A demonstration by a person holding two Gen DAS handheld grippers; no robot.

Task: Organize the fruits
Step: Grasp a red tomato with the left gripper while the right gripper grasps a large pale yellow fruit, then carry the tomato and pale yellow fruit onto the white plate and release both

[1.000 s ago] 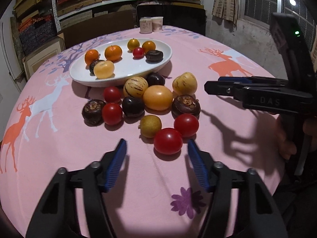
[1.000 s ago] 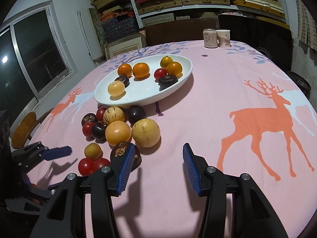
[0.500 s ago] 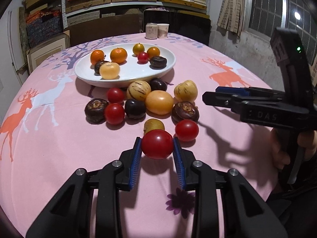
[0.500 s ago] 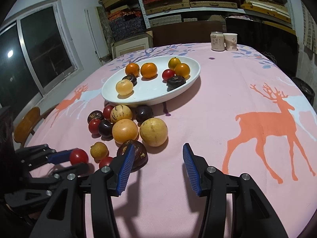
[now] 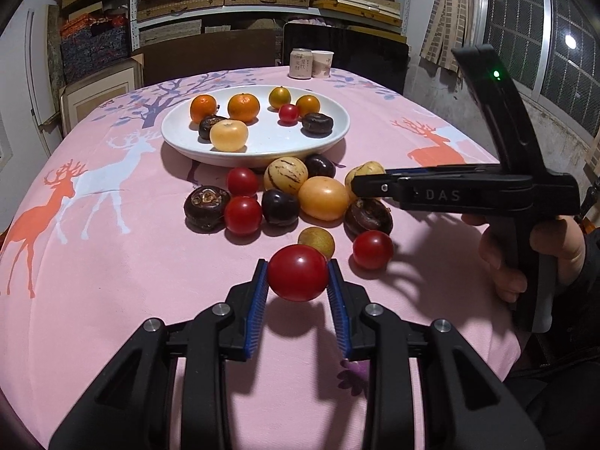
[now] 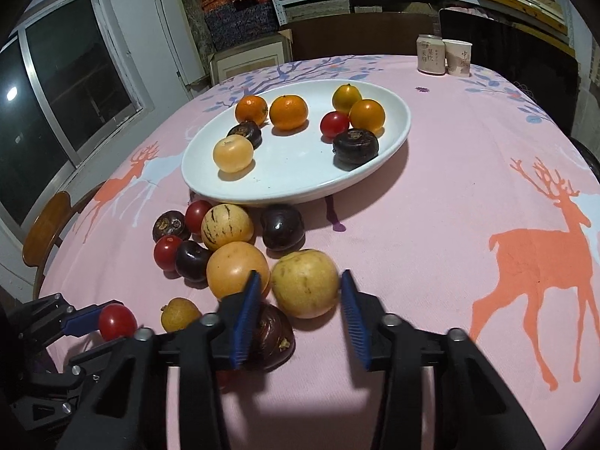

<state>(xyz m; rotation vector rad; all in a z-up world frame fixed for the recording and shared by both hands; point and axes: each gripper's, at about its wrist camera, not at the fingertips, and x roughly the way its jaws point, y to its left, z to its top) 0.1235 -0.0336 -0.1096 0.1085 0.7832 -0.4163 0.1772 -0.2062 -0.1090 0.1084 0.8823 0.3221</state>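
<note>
My left gripper (image 5: 298,281) is shut on a red tomato (image 5: 298,273) and holds it a little above the pink tablecloth; the tomato also shows in the right wrist view (image 6: 117,321). My right gripper (image 6: 296,300) is open, its blue pads on either side of a pale yellow round fruit (image 6: 304,288) that lies on the cloth. The white oval plate (image 5: 262,146) holds several fruits: oranges, a small tomato and dark ones. A cluster of loose fruit (image 5: 322,198) lies in front of the plate.
A can (image 5: 301,63) and a paper cup (image 5: 321,63) stand at the table's far edge. Shelves with boxes are behind. A wooden chair (image 6: 43,228) stands at the table's left side. The right gripper's body (image 5: 480,191) hangs over the fruit cluster.
My left gripper closed on the red tomato and lifted it off the cloth. My right gripper moved forward and now straddles the pale yellow fruit.
</note>
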